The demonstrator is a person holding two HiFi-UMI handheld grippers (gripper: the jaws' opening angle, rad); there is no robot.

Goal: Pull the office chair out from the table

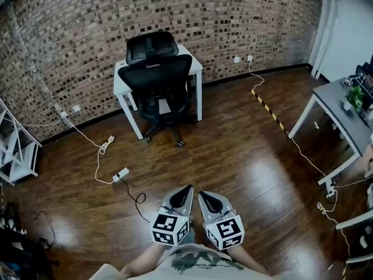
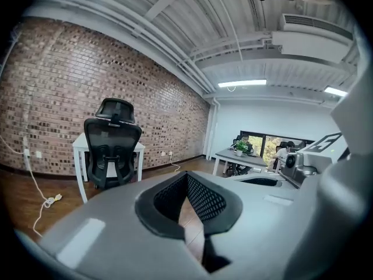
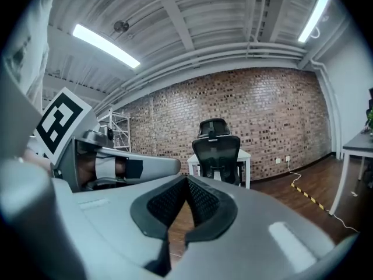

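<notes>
Against the brick wall [image 1: 70,34], the white counter [image 1: 195,67] is standing with the black office chair [image 1: 158,86] tucked under it, well away from me across the wooden floor [image 1: 233,156]. I am holding my left tool [image 1: 186,189] and right tool [image 1: 204,195] side by side, both clenched on nothing and pointing toward the office chair.

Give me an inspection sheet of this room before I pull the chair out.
Surface: glossy wooden floor.
Job's things: office chair pushed in at white table, its back toward the person.
Clutter: dark items at lower left, too dim to identify.
Grippers: left gripper and right gripper both shut, empty, far from the chair.
Cables: white cable and power strip left of the chair; black cable beside them; striped tape at right.
Surroundings: brick wall, white shelf, grey desk.
</notes>
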